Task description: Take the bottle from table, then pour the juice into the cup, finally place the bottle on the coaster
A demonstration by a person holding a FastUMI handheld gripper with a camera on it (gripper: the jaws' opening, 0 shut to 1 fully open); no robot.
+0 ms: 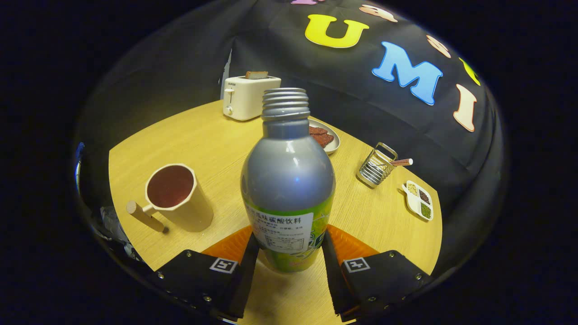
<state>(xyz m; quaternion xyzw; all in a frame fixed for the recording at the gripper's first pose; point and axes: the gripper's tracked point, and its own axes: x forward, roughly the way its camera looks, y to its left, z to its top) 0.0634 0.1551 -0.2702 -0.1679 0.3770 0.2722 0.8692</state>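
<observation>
A silver bottle (289, 180) with a green label and no cap stands upright between my fingers. My gripper (289, 249) is shut on its lower part, one finger pressing on each side. The bottle's base is over an orange coaster (228, 247), which shows on both sides behind the fingers. Whether the base rests on the coaster I cannot tell. To the left of the bottle a beige cup (178, 197) with a stick-like handle holds dark juice.
A cream toaster (249, 96) with a slice in it stands at the back of the round wooden table (203, 135). Behind the bottle is a plate of dark snacks (326, 137). To the right stand a wire holder (376, 166) and a small divided dish (419, 199).
</observation>
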